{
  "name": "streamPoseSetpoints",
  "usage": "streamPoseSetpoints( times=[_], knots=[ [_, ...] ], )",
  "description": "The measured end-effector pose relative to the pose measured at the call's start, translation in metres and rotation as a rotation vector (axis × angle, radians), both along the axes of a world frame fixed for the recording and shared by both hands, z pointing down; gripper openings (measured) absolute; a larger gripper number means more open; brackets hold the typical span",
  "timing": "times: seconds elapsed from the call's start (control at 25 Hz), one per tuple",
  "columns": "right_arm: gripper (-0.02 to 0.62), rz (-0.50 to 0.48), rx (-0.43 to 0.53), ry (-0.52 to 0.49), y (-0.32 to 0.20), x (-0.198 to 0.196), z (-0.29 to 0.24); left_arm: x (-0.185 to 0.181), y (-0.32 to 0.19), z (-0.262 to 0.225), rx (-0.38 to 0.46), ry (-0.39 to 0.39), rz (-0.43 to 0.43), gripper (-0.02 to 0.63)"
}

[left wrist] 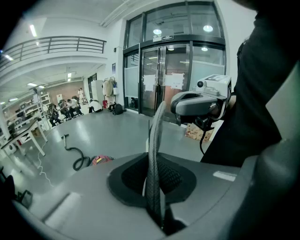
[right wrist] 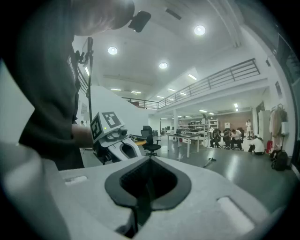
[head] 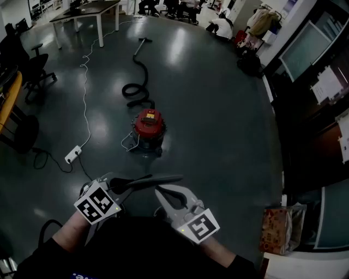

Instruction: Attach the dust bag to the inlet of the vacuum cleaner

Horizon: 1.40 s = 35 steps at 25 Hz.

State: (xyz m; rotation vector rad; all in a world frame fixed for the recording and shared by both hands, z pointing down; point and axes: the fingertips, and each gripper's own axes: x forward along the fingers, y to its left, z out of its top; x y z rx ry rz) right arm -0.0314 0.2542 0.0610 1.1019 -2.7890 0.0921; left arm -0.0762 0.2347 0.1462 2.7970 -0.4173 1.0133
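The red vacuum cleaner (head: pixel 149 124) stands on the dark floor some way ahead, and its black hose (head: pixel 136 82) curls away behind it. It shows small and far off as the vacuum cleaner (left wrist: pixel 101 160) in the left gripper view. I see no dust bag in any view. Both grippers are held close to the body, low in the head view. The left gripper (head: pixel 175 178) points right with its long jaws pressed together and nothing seen between them (left wrist: pixel 157 140). The right gripper (head: pixel 158 190) is shut and empty (right wrist: pixel 146 187). Each gripper faces the other.
A white power strip (head: pixel 73 155) with its cable lies on the floor left of the vacuum. Black office chairs (head: pixel 32 65) stand at the left, and a table (head: pixel 87 13) with seated people is far back. A printed bag (head: pixel 281 229) sits by the glass wall at the right.
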Motion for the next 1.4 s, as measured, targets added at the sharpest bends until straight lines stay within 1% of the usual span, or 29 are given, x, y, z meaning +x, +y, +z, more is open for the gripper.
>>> streamPoseSetpoints(
  times=[0.28,0.44,0.56,0.76,0.88,1.0,1.08,1.16,1.4],
  knots=[
    [0.002,-0.003,0.002,-0.015,0.004,0.025,0.003,0.022,0.005,0.006,0.000,-0.025,0.001,0.023],
    [0.002,-0.040,0.018,-0.090,0.007,0.036,-0.002,0.034,0.004,0.011,0.001,-0.048,-0.015,0.023],
    [0.002,-0.060,0.030,-0.102,0.009,0.050,-0.002,0.045,0.001,0.021,0.017,-0.071,-0.028,0.023],
    [0.002,-0.037,-0.011,-0.088,0.001,0.086,0.016,0.058,-0.011,0.062,0.061,-0.138,-0.067,0.023],
    [0.002,-0.015,-0.036,-0.075,-0.006,0.099,0.025,0.052,-0.019,0.096,0.032,-0.177,-0.111,0.023],
    [0.002,-0.001,-0.065,-0.049,-0.018,0.101,0.035,0.039,-0.033,0.126,0.003,-0.196,-0.135,0.023],
    [0.002,0.009,-0.089,-0.024,-0.029,0.098,0.043,0.032,-0.045,0.143,0.002,-0.205,-0.123,0.023],
    [0.002,0.028,-0.120,-0.001,-0.041,0.094,0.051,0.028,-0.058,0.159,0.014,-0.209,-0.090,0.023],
    [0.002,0.119,-0.221,0.015,-0.095,0.063,0.080,0.013,-0.107,0.206,0.079,-0.179,0.049,0.023]
  ],
)
